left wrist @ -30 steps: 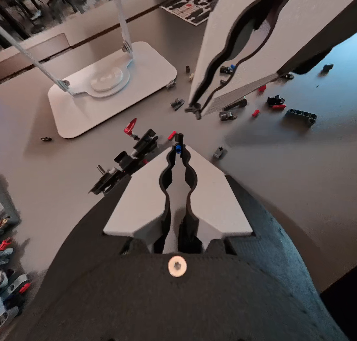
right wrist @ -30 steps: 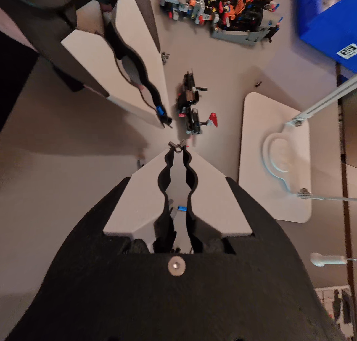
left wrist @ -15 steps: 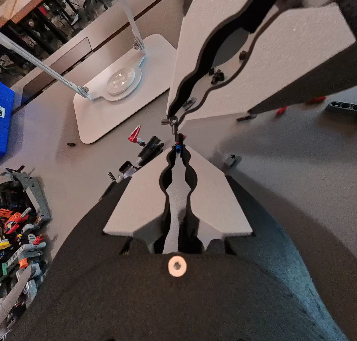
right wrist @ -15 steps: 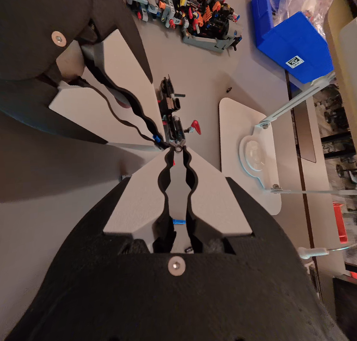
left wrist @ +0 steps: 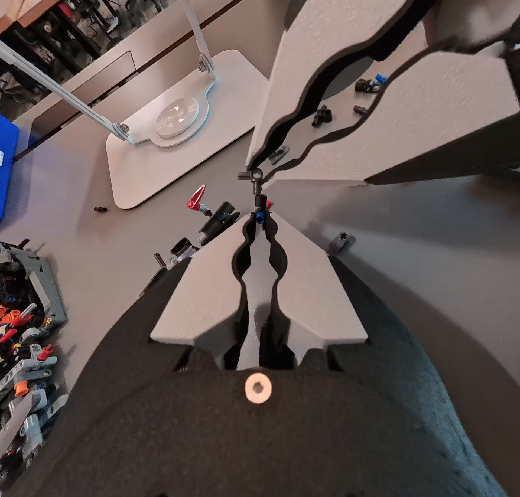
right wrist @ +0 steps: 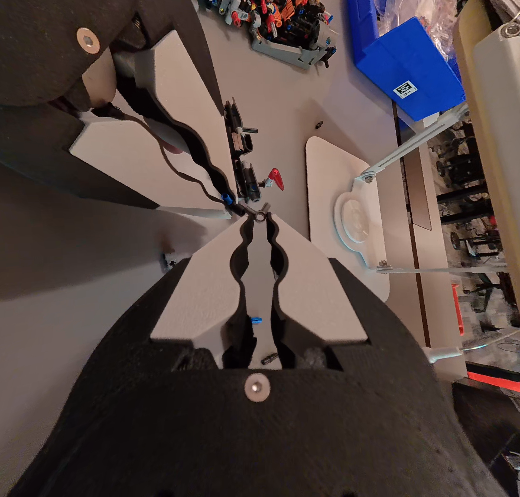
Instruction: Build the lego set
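Grey tabletop point(left wrist: 84, 244), left gripper point(left wrist: 260, 219) clamped on one blue-and-black pin piece point(left wrist: 259, 208), one half-built black assembly point(left wrist: 216, 224) beside it on the table, right wrist view, right gripper point(right wrist: 260, 217) pinching one dark grey ringed connector point(right wrist: 259, 215), tip touching pin piece, one blue bin point(right wrist: 408, 61), one loose blue peg point(right wrist: 255, 319)

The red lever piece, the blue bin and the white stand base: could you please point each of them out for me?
red lever piece point(left wrist: 197, 197), left wrist view, on its pointed red blade.
blue bin point(right wrist: 410, 67), right wrist view, on its sloped front wall.
white stand base point(left wrist: 180, 157), left wrist view, on the bare flat plate.
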A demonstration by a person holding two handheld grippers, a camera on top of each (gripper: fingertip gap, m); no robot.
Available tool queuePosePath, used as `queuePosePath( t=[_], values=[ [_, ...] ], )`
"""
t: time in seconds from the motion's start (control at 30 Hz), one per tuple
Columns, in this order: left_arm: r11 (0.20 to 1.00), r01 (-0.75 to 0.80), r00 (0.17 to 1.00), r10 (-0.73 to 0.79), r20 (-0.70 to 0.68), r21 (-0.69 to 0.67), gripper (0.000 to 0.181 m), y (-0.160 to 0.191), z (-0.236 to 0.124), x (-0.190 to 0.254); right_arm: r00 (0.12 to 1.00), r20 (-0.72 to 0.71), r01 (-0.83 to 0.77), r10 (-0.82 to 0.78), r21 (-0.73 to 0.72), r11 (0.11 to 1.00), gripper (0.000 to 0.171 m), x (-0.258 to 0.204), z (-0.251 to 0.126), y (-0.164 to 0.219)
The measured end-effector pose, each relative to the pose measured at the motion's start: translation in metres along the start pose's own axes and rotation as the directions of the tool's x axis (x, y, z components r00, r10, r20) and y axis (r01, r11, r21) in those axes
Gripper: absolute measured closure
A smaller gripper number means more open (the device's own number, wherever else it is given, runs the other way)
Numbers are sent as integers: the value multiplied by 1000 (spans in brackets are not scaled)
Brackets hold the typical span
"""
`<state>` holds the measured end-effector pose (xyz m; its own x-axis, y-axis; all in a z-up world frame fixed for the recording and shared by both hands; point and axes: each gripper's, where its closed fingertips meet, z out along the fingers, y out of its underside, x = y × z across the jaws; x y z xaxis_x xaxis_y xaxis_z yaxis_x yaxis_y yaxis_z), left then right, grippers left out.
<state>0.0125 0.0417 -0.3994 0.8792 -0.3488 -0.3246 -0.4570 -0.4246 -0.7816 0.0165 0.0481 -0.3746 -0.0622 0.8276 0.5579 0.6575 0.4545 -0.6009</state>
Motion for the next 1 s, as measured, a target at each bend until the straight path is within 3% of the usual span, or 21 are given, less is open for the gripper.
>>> queuePosePath(
  t=[0.5, 1.0],
  values=[
    [1000, 5, 999, -6, 35, 5, 177, -2, 2, -2, 998, -68, 0, -3, -49, 999, 165, 0, 0, 3],
    [1000, -3, 998, 2, 57, 22, 177, -2, 1, -4, 992, -122, -32, 31, -9, 999, 165, -1, 1, 0]
  ],
)
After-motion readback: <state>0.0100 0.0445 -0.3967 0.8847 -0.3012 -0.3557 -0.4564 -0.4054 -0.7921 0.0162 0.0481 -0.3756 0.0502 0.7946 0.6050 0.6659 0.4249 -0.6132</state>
